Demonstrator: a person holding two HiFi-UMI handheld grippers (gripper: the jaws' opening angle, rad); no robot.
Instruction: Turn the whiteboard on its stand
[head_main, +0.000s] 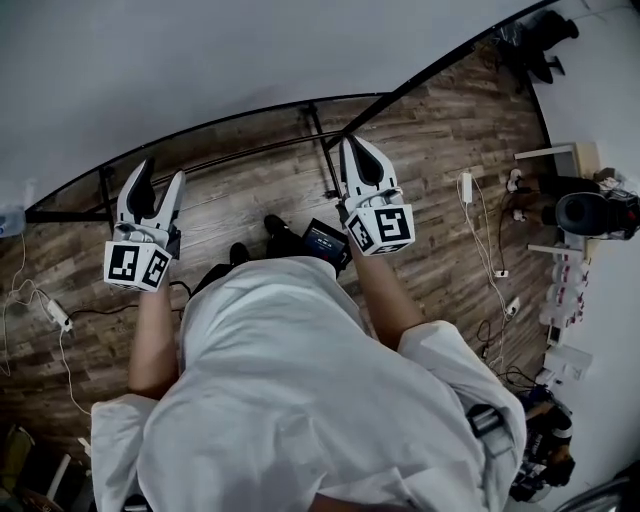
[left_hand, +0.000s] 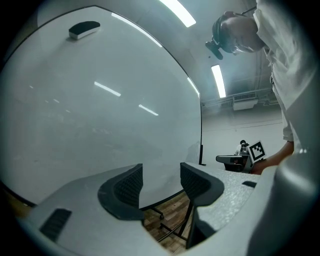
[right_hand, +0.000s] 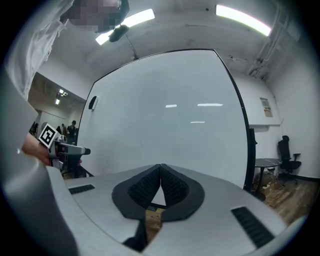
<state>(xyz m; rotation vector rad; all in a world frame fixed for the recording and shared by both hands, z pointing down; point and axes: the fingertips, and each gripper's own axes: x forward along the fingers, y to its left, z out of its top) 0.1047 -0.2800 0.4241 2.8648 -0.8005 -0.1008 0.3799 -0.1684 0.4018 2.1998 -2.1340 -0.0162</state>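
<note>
Right gripper (right_hand: 160, 168) clenched, tips pressed together w/ nothing between them, aimed at the whiteboard (right_hand: 165, 110). The board stands upright on its stand (head_main: 318, 128) directly in front of the person and fills the upper part of the head view. Left gripper (left_hand: 161, 174) released, jaws apart; the board's black lower frame shows beyond the gap but is not yet within it. Neither gripper touches the board, as far as can be told. To turn it well: prob. best to take the frame edge, not the slick face, w/ the open left jaws, steady w/ the right, and swing slowly so the stand's feet clear the power strip (head_main: 466, 186) and its cables on the wood floor (head_main: 420, 140). A dark eraser (left_hand: 84, 29) sits high on the board and could drop off. Readable text: none, only b/w square markers (head_main: 385, 228) on the grippers' cubes; a wall notice (right_hand: 266, 107) is too small to read.
</note>
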